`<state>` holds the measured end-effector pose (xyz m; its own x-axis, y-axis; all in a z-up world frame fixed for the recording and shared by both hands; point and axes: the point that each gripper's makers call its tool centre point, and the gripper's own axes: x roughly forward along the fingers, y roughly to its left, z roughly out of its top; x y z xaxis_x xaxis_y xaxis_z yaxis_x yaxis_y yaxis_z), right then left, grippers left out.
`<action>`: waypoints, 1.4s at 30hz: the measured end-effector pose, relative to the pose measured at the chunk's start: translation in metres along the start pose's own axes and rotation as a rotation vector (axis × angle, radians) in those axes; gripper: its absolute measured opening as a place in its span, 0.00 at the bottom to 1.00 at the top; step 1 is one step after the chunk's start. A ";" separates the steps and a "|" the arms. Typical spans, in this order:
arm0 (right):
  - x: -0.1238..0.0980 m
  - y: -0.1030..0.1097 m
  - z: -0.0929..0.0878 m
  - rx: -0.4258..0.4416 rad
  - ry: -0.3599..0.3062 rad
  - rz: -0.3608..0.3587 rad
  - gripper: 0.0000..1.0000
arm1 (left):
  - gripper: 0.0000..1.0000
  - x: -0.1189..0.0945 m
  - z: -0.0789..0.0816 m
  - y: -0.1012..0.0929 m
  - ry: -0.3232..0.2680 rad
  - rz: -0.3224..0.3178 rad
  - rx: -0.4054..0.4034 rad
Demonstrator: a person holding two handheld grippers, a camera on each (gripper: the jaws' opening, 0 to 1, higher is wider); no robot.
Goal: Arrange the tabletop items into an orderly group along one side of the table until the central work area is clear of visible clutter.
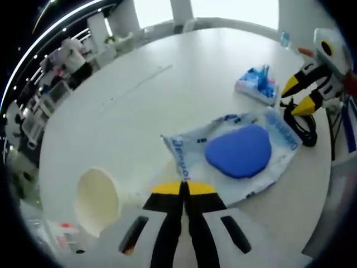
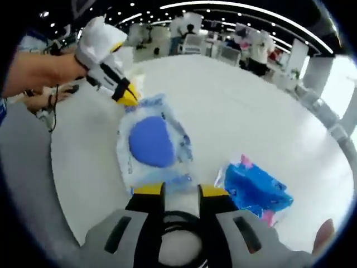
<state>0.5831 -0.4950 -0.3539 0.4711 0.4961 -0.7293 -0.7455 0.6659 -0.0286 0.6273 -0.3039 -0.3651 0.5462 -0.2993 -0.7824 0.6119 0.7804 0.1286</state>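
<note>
A clear plastic bag (image 1: 281,137) with blue lettering holds a blue oval pad (image 1: 240,152) on the round white table (image 1: 167,95). My left gripper (image 1: 184,187) is shut on the bag's near corner; in the right gripper view it (image 2: 127,96) pinches the far edge of the bag (image 2: 181,151). A paper cup (image 1: 97,201) lies on its side to the left of my left jaws. A blue packet (image 1: 257,84) (image 2: 256,190) lies beyond the bag. My right gripper (image 2: 181,191) (image 1: 298,96) stands open over a coiled black cable (image 1: 301,125) (image 2: 178,226).
The table's curved edge runs close on the right of the left gripper view. Chairs and desks (image 2: 223,47) ring the far side. A person's arm (image 2: 33,70) holds the left gripper, and a fingertip (image 2: 323,231) shows low right.
</note>
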 end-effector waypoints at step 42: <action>0.009 0.006 0.007 0.181 0.021 0.032 0.01 | 0.00 -0.016 0.003 0.004 -0.053 0.008 -0.057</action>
<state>0.5858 -0.4824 -0.3562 0.4372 0.5078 -0.7423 -0.6616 0.7407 0.1170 0.6231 -0.2979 -0.3504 0.5816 -0.3203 -0.7477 0.5746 0.8125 0.0989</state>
